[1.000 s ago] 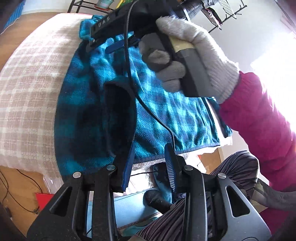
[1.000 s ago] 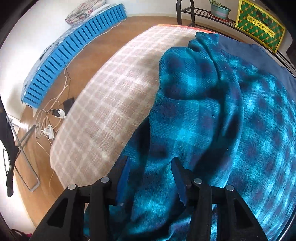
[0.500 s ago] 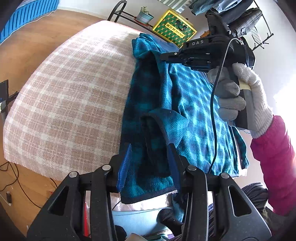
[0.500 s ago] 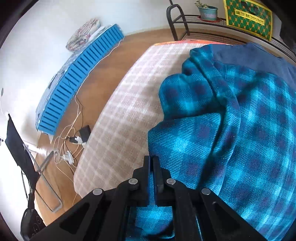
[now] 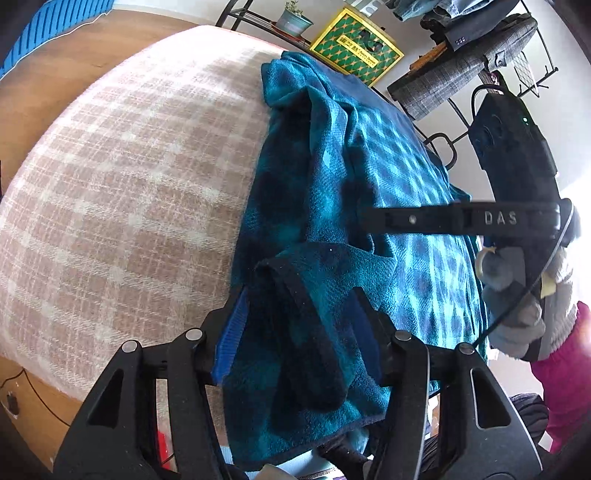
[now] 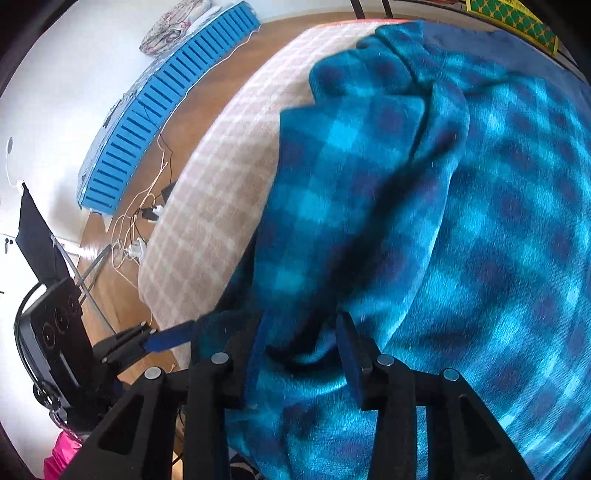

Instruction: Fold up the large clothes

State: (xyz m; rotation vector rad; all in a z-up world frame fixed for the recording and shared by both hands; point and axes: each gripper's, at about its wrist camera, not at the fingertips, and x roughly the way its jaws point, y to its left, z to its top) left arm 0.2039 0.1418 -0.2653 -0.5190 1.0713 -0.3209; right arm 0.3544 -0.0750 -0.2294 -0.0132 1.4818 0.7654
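A large teal and navy plaid fleece garment lies on a table under a beige checked cloth. Its near dark-trimmed edge is bunched up between the fingers of my left gripper, whose jaws stand apart around it. My right gripper is also open, with a fold of the garment between its jaws. In the left wrist view the right gripper reaches over the garment from the right, held by a gloved hand. In the right wrist view the left gripper's fingers show at lower left.
A metal shelf rack with a potted plant and a yellow-green box stands behind the table. Clothes hang on a rack at the back right. A blue slatted panel and cables lie on the wood floor.
The right gripper, shut half a second ago, has opened and sits lower on the garment fold. The left gripper has moved forward onto the bunched near edge.
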